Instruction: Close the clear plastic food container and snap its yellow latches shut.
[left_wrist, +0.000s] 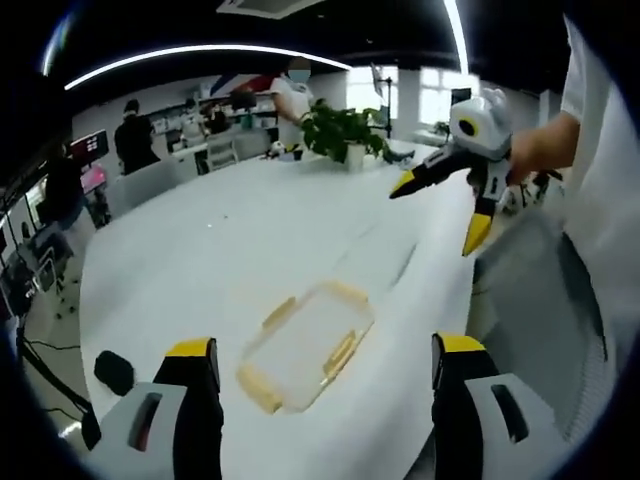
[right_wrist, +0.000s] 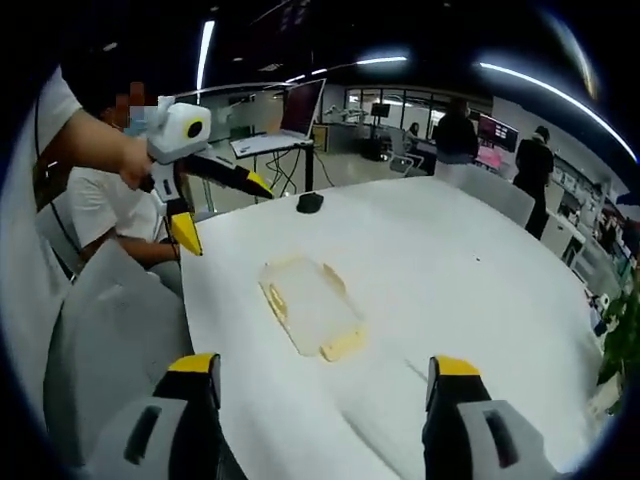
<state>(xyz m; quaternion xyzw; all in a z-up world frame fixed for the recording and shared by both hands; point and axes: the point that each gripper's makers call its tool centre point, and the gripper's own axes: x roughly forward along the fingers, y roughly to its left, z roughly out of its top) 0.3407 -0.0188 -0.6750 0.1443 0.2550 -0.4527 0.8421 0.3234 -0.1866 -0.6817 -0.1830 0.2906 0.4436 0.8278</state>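
A clear plastic food container (left_wrist: 305, 345) with yellow latches lies flat on the white table (left_wrist: 230, 250), lid on it; I cannot tell whether the latches are snapped. In the right gripper view the container (right_wrist: 310, 305) sits near the table's near edge. My left gripper (left_wrist: 325, 365) hovers open above and short of it, nothing between its jaws. The right gripper (left_wrist: 440, 215) hangs open in the air beyond the container, held by a hand. In its own view the right gripper (right_wrist: 320, 375) is open, and the left gripper (right_wrist: 225, 215) hangs open at upper left.
A potted plant (left_wrist: 345, 130) stands at the table's far end. A small black object (right_wrist: 310, 202) lies on the table by the edge, near a laptop (right_wrist: 290, 115) on a stand. A grey chair (right_wrist: 110, 330) stands beside the table. People stand at desks behind.
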